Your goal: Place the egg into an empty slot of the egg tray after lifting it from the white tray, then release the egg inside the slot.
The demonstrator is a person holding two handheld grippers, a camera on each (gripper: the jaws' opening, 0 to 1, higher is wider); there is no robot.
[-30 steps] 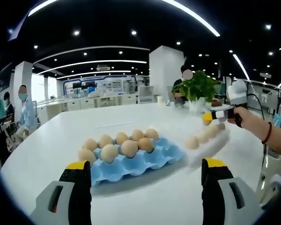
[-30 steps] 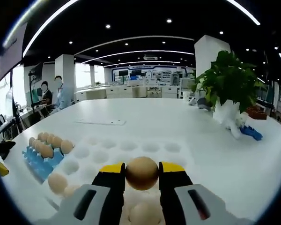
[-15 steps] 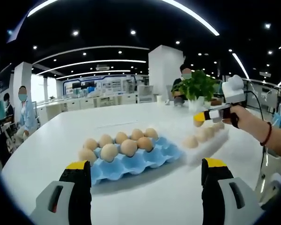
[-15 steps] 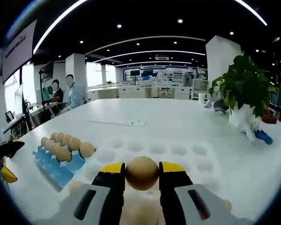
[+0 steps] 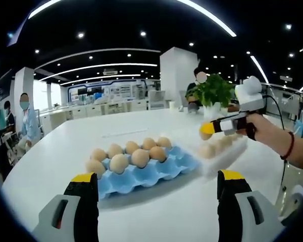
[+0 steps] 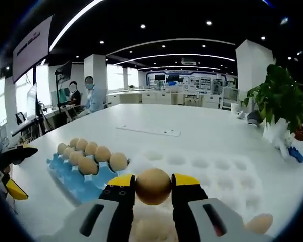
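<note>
In the right gripper view my right gripper (image 6: pixel 153 187) is shut on a brown egg (image 6: pixel 153 185), held above the white tray (image 6: pixel 217 176). The blue egg tray (image 6: pixel 73 174) lies to the left with several eggs in it and empty slots along its near side. In the left gripper view my left gripper (image 5: pixel 156 194) stands open over the table, just before the blue egg tray (image 5: pixel 156 174). Right of it lies the white tray (image 5: pixel 227 151) with a few eggs. The right gripper (image 5: pixel 208 129) hangs above that tray, held by a hand.
A potted plant (image 6: pixel 280 103) stands at the table's far right, also seen in the left gripper view as a potted plant (image 5: pixel 212 96). A flat white strip (image 6: pixel 149 130) lies mid-table. People sit at the far left (image 6: pixel 88 96). One egg (image 6: pixel 260 223) rests in the white tray's near corner.
The right gripper has carried the egg leftward, from over the white tray towards the blue egg tray. The left gripper has stayed still and open.
</note>
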